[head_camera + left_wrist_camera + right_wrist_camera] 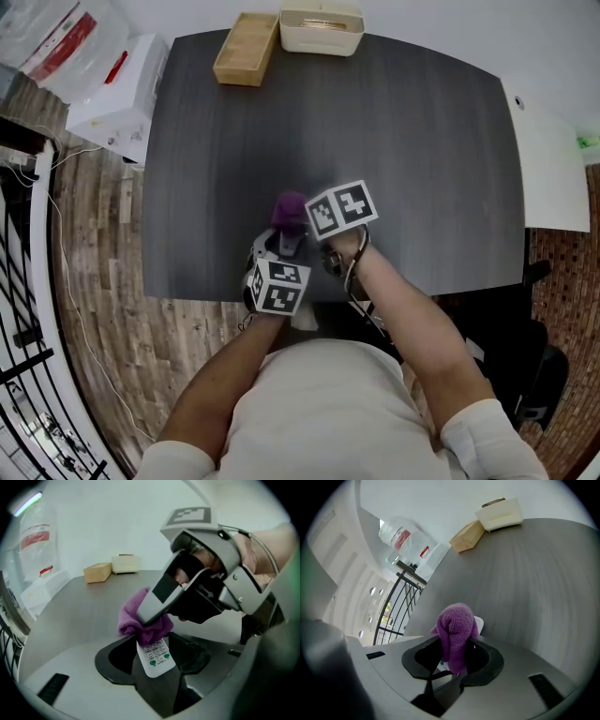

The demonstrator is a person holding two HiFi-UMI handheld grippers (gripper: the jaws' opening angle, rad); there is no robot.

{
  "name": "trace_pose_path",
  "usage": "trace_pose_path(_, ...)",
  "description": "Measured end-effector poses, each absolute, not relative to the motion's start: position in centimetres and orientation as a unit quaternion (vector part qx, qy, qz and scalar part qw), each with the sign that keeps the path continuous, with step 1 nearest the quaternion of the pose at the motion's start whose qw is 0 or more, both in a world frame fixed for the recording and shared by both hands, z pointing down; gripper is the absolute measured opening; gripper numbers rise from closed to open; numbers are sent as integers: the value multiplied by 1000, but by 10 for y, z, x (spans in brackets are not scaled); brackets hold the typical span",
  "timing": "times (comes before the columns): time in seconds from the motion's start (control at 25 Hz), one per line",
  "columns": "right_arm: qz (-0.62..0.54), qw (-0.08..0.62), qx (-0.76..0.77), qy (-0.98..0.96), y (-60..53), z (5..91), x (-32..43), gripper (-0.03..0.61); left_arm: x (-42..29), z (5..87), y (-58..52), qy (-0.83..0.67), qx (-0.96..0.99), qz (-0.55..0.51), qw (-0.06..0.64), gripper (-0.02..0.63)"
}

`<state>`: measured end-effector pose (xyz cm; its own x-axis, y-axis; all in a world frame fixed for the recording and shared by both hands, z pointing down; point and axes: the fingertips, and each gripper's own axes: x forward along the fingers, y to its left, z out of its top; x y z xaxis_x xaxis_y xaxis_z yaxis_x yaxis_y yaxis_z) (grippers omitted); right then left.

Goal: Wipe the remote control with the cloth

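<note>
Dark grey table point(422, 141), seen from above, with my two hand-held grippers close together at its near edge. A wooden box point(246, 49) and a cream tray point(322, 30) sit well apart at the far edge.

My left gripper point(157, 667) is clamped on the lower end of the white remote control point(156, 656), which tilts up and away from me, button face showing. My right gripper point(452, 663) is clenched on a bunched purple cloth point(457, 625), and the cloth is pressed against the remote's upper part.

To wipe well, I judge that the left grip must stay firm enough that the remote does not pivot under the push. I would drag the cloth along the length of the button face with light, even pressure. The right jaws' hard tips should stay off the keys, so that only fabric touches them.

Several things are hard to make out:
- The upper half of the remote is covered by the cloth and the right gripper.
- From above, the marker cubes hide nearly all of the remote.
- In the right gripper view only a white sliver of the remote shows behind the cloth.
- I cannot tell whether the remote's far end rests on the table.
</note>
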<state>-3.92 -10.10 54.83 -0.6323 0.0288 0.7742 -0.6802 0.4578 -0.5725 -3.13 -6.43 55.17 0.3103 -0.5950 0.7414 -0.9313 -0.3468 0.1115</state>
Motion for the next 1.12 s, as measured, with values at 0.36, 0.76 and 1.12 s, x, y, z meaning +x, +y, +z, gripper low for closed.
trace_pose_path(0.36,442,396,219,-775,-104,548,-39,121,-36,562,-66,-502,761,279,303,190)
trace_pose_path(0.76,394,423,263,-772,-117,553,-17,121,-38,566,-66,-510,749,244,344,191)
trace_pose_path(1.12,316,478,316,-756,-135,557,34,121,-39,567,-66,-507,753,225,354,190)
